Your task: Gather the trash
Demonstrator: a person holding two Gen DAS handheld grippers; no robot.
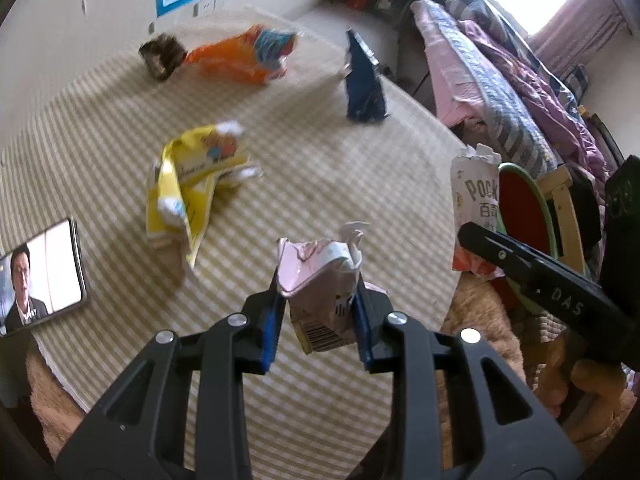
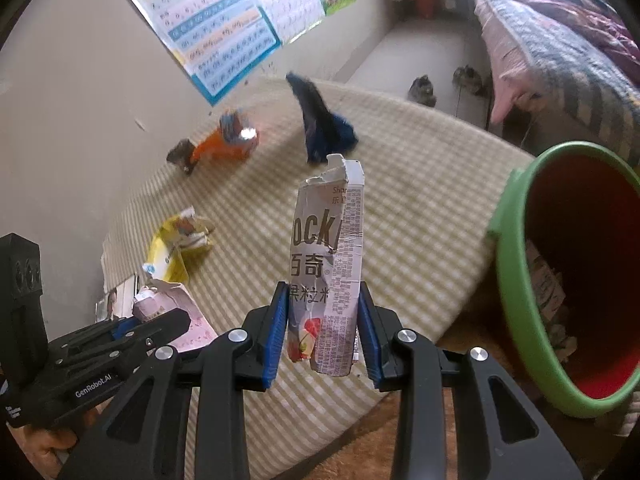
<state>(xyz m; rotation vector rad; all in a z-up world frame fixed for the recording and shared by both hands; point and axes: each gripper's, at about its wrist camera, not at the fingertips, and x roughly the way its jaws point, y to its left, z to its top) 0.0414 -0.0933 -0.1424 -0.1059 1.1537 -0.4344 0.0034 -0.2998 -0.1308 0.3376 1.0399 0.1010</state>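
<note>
My left gripper (image 1: pixel 319 304) is shut on a crumpled pink carton (image 1: pixel 320 280) and holds it above the checked round table (image 1: pixel 360 184). My right gripper (image 2: pixel 323 326) is shut on a torn white Pocky box (image 2: pixel 328 264), held upright; the box also shows in the left wrist view (image 1: pixel 476 204). A green-rimmed red bin (image 2: pixel 576 280) stands at the table's right edge with some trash inside. On the table lie a yellow wrapper (image 1: pixel 192 184), an orange bag (image 1: pixel 240 58), a dark blue bag (image 1: pixel 364 84) and a brown crumpled piece (image 1: pixel 162 56).
A phone (image 1: pixel 40 276) playing video lies at the table's left edge. A bed with quilts (image 1: pixel 500 80) stands to the right. Posters (image 2: pixel 216 20) hang on the wall behind the table. Shoes (image 2: pixel 424 90) lie on the floor.
</note>
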